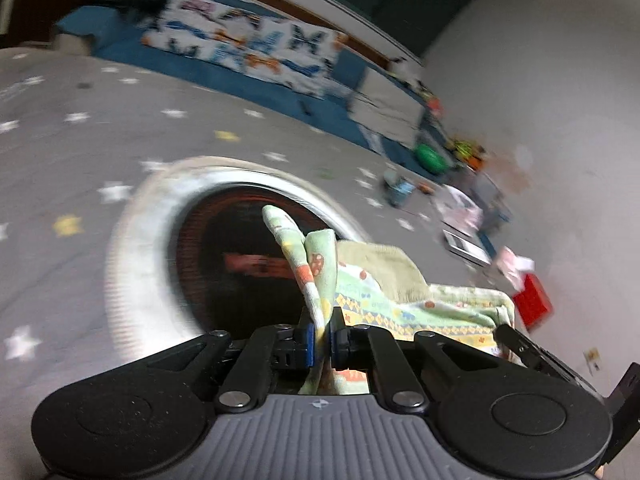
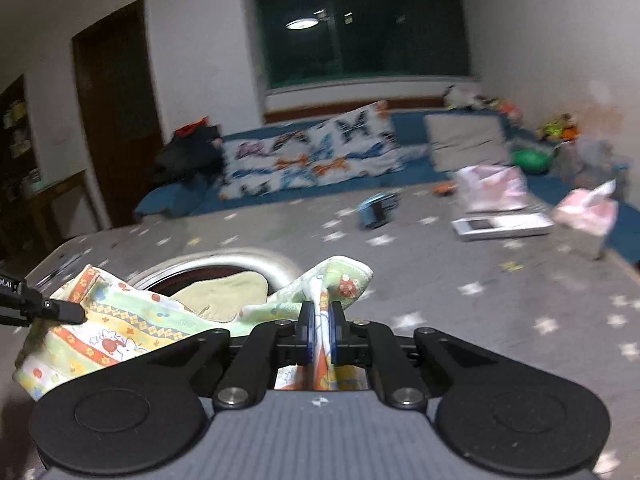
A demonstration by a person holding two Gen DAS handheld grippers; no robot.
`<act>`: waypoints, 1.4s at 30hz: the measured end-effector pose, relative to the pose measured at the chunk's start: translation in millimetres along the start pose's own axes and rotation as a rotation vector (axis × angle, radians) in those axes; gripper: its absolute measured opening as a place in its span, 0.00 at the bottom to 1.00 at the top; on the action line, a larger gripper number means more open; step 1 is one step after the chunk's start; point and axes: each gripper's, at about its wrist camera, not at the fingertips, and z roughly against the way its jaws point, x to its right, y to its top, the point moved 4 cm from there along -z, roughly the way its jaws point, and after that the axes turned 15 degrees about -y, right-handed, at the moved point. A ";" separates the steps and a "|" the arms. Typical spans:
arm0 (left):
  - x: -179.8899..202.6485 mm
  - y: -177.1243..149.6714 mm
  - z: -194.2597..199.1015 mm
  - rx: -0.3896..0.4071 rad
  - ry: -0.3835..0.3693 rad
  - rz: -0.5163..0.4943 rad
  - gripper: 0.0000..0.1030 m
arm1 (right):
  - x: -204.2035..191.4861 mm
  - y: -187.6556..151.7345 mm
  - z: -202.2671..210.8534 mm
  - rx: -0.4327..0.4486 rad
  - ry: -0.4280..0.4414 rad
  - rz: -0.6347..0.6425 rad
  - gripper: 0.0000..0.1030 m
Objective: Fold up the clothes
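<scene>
A light green patterned cloth [image 1: 404, 304] with orange and yellow bands hangs stretched between both grippers, above a round white-rimmed basket [image 1: 144, 240]. My left gripper [image 1: 321, 336] is shut on one edge of the cloth, which sticks up past its fingers. My right gripper [image 2: 320, 332] is shut on another edge of the same cloth [image 2: 120, 328]. A plain yellowish cloth [image 2: 224, 292] lies in the basket [image 2: 256, 260] behind it. The other gripper's black tip shows at the left edge of the right wrist view [image 2: 48, 310] and at the right of the left wrist view [image 1: 528, 348].
A grey star-print mat [image 2: 460, 264] covers the floor. A blue mattress with a butterfly pillow [image 2: 312, 156] and a grey cushion [image 2: 464, 140] lies by the far wall. A tissue box [image 2: 588, 212], a white flat device [image 2: 504, 224], toys and a red box [image 1: 532, 300] sit at the right.
</scene>
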 end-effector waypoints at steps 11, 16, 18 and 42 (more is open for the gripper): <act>67.3 -3.2 -123.4 -0.158 -0.080 -0.133 0.07 | 112.7 10.4 -0.1 0.031 -0.255 -0.062 0.06; 71.4 -16.6 -157.4 -0.232 -0.035 -0.194 0.08 | 146.5 -11.4 -19.9 -0.045 -0.331 -0.103 0.06; 69.9 -21.3 -166.2 -0.254 0.002 -0.224 0.12 | 155.2 -21.0 -29.5 -0.088 -0.351 -0.109 0.07; 101.3 -28.0 -226.5 -0.301 -0.061 -0.297 0.20 | 96.6 -18.1 -88.4 -0.177 -0.138 -0.053 0.17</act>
